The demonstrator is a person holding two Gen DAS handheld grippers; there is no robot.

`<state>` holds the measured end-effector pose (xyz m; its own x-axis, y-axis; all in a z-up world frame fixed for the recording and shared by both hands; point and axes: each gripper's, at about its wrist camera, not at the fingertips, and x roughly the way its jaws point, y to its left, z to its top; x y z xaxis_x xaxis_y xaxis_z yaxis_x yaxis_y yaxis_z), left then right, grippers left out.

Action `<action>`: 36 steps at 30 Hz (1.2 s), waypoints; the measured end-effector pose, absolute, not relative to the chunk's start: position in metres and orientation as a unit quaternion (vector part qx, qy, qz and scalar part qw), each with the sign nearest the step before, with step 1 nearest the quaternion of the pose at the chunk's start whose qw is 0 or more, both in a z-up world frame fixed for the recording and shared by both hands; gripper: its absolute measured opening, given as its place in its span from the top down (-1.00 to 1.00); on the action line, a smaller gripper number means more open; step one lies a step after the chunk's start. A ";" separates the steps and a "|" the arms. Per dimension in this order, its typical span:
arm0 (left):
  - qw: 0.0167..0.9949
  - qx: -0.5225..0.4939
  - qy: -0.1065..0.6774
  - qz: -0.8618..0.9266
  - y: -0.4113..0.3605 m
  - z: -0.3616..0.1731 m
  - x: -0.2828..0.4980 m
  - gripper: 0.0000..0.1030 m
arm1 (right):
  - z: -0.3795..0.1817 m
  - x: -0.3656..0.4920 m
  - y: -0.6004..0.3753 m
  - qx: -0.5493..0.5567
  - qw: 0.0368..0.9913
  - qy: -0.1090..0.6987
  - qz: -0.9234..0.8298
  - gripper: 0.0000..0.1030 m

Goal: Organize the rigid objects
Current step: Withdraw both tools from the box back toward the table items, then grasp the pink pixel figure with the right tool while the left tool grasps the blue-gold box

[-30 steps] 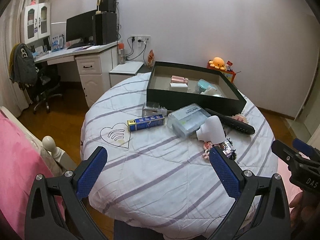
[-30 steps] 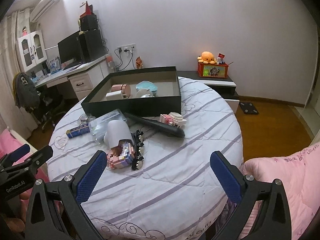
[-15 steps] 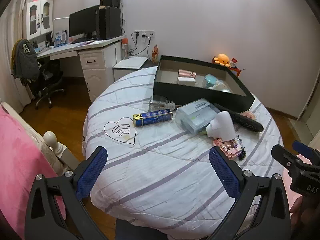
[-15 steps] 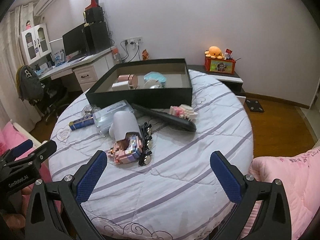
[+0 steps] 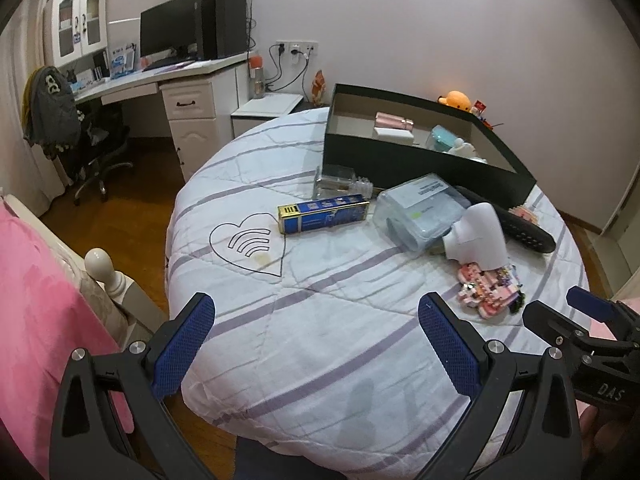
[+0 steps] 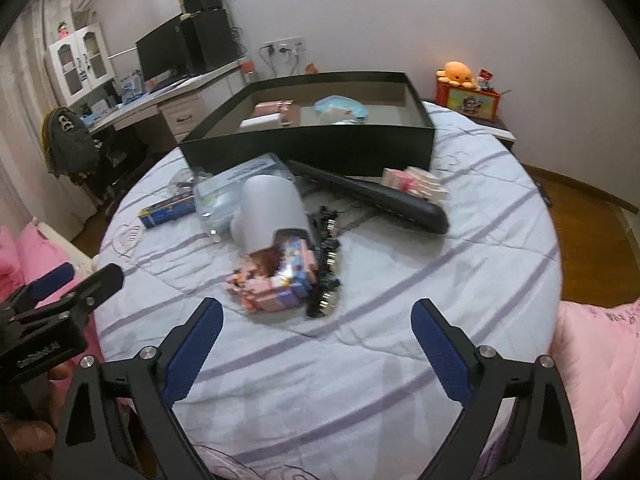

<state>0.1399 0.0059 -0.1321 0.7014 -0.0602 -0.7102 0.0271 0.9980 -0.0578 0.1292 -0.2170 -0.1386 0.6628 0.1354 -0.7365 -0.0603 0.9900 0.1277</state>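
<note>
On the round quilted table [image 5: 320, 320] stands a black open box [image 5: 400, 160] holding a few small items. In front of it lie a blue carton [image 5: 324, 218], a clear plastic case [image 5: 420, 212], a white hairdryer-like device [image 6: 272, 212], a pink brick model [image 6: 272, 280], a string of black connectors [image 6: 326, 264], a long black remote-like object [image 6: 380, 196] and a pink block set [image 6: 412, 182]. My left gripper [image 5: 316, 340] hangs open above the near cloth. My right gripper [image 6: 316, 340] hovers just short of the brick model, its jaws closing with nothing between them.
A pink bed [image 5: 36, 300] with a white post borders the table on the left, and pink bedding [image 6: 600, 360] on the right. A desk with monitor [image 5: 168, 36] and a chair [image 5: 64, 120] stand at the back left. An orange plush [image 6: 456, 72] sits on a side cabinet.
Both grippers have come lower and nearer the table; the objects look larger. The right gripper's fingers stand a little closer together. Nothing on the table has shifted.
</note>
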 end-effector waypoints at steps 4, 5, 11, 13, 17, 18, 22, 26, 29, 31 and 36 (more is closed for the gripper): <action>0.923 -0.019 0.383 -0.020 0.011 -0.133 0.148 -1.00 | -0.140 0.139 -0.204 0.034 0.912 0.402 0.070 -0.74; 0.924 -0.018 0.382 -0.019 0.012 -0.134 0.151 -1.00 | -0.140 0.142 -0.202 0.033 0.912 0.402 0.072 -0.72; 0.924 -0.002 0.381 -0.022 0.016 -0.138 0.172 -1.00 | -0.150 0.163 -0.185 0.006 0.908 0.411 0.078 -0.48; 0.924 0.007 0.382 -0.027 0.015 -0.140 0.181 -1.00 | -0.157 0.168 -0.180 -0.008 0.905 0.418 0.073 -0.47; 0.920 0.024 0.390 -0.035 0.014 -0.147 0.198 -1.00 | -0.160 0.168 -0.174 -0.034 0.911 0.406 0.067 -0.21; 0.919 0.026 0.391 -0.036 0.014 -0.148 0.201 -1.00 | -0.159 0.168 -0.173 -0.037 0.911 0.405 0.068 -0.19; 0.919 0.025 0.391 -0.042 0.015 -0.150 0.210 -1.00 | -0.159 0.166 -0.171 -0.058 0.909 0.405 0.075 -0.18; 0.920 0.032 0.387 -0.055 0.016 -0.150 0.218 -1.00 | -0.155 0.161 -0.177 -0.044 0.908 0.409 0.079 -0.17; 0.917 0.052 0.390 -0.069 0.012 -0.154 0.228 -1.00 | -0.153 0.157 -0.180 -0.035 0.907 0.411 0.087 -0.17; 0.915 0.063 0.390 -0.078 0.009 -0.157 0.235 -1.00 | -0.153 0.158 -0.181 -0.032 0.906 0.413 0.089 -0.18; 0.901 0.086 0.415 -0.098 0.002 -0.169 0.258 -0.99 | -0.153 0.161 -0.181 -0.028 0.905 0.414 0.090 -0.18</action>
<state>0.2579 0.0016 -0.1691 0.6369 -0.1056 -0.7637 0.2484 0.9659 0.0736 0.1615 -0.1806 -0.1530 0.6402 0.1405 -0.7553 -0.1871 0.9820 0.0241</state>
